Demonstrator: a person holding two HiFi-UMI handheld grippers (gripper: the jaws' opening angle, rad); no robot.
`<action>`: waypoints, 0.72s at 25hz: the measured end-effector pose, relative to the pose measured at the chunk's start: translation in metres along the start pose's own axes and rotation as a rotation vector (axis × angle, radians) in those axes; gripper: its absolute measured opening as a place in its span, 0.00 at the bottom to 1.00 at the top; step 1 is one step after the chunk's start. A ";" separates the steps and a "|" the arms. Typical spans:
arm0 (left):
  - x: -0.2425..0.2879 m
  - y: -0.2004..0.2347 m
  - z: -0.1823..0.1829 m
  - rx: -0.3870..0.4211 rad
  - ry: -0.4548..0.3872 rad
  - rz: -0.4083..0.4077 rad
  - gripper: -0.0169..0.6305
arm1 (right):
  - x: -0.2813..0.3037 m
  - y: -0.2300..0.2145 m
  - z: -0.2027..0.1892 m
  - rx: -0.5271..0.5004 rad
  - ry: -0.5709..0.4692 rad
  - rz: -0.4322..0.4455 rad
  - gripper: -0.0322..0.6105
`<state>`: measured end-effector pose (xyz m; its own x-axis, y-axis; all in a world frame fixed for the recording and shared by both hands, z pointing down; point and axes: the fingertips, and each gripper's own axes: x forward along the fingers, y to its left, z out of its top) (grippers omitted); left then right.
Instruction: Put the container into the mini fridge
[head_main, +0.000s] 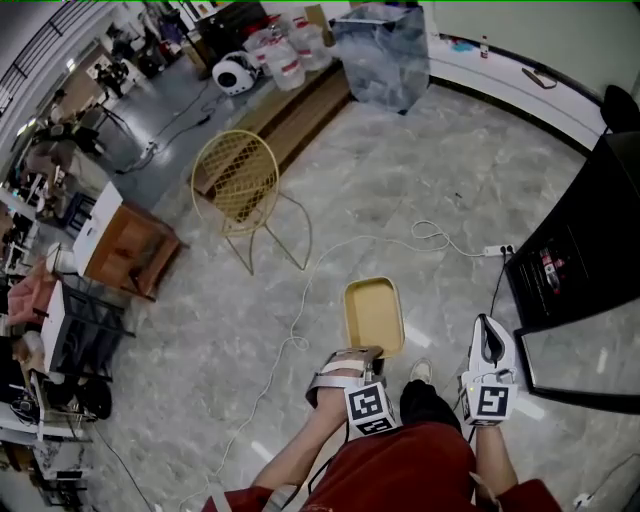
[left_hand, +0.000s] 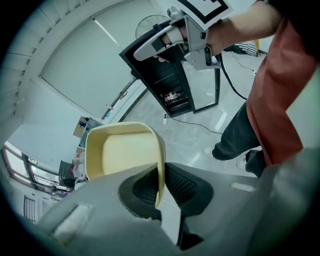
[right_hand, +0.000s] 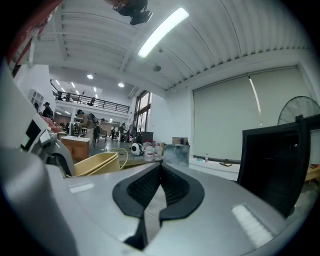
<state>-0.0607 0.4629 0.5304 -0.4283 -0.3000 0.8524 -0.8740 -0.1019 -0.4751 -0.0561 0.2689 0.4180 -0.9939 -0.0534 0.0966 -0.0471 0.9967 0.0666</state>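
Note:
A pale yellow rectangular container (head_main: 374, 315) hangs above the floor, held out in front of the person. My left gripper (head_main: 360, 353) is shut on its near rim. In the left gripper view the rim (left_hand: 161, 170) is pinched edge-on between the two black pads, and the tub's hollow (left_hand: 125, 150) faces the camera. My right gripper (head_main: 487, 327) is to the right of the container with its jaws shut and nothing between them (right_hand: 159, 172). The black mini fridge (head_main: 575, 260) stands at the right with its door (head_main: 585, 365) swung open. The container's side (right_hand: 97, 164) shows at the left of the right gripper view.
A yellow wire chair (head_main: 238, 185) stands on the marble floor ahead. A white cable (head_main: 400, 240) with a power strip (head_main: 497, 250) trails toward the fridge. A wooden cabinet (head_main: 125, 245) and a dark rack (head_main: 80, 330) are at the left. A low bench with jugs (head_main: 290, 95) is behind the chair.

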 end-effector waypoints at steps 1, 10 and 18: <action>0.009 0.008 0.011 0.015 -0.012 -0.009 0.07 | 0.007 -0.012 0.000 0.001 -0.003 -0.016 0.05; 0.065 0.093 0.103 0.162 -0.079 -0.035 0.07 | 0.055 -0.115 0.008 0.009 0.021 -0.156 0.05; 0.094 0.114 0.177 0.328 -0.179 -0.059 0.07 | 0.044 -0.183 0.005 -0.014 0.039 -0.334 0.05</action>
<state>-0.1598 0.2547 0.5181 -0.3072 -0.4423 0.8426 -0.7637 -0.4137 -0.4956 -0.0916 0.0846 0.4048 -0.9190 -0.3800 0.1052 -0.3684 0.9226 0.1143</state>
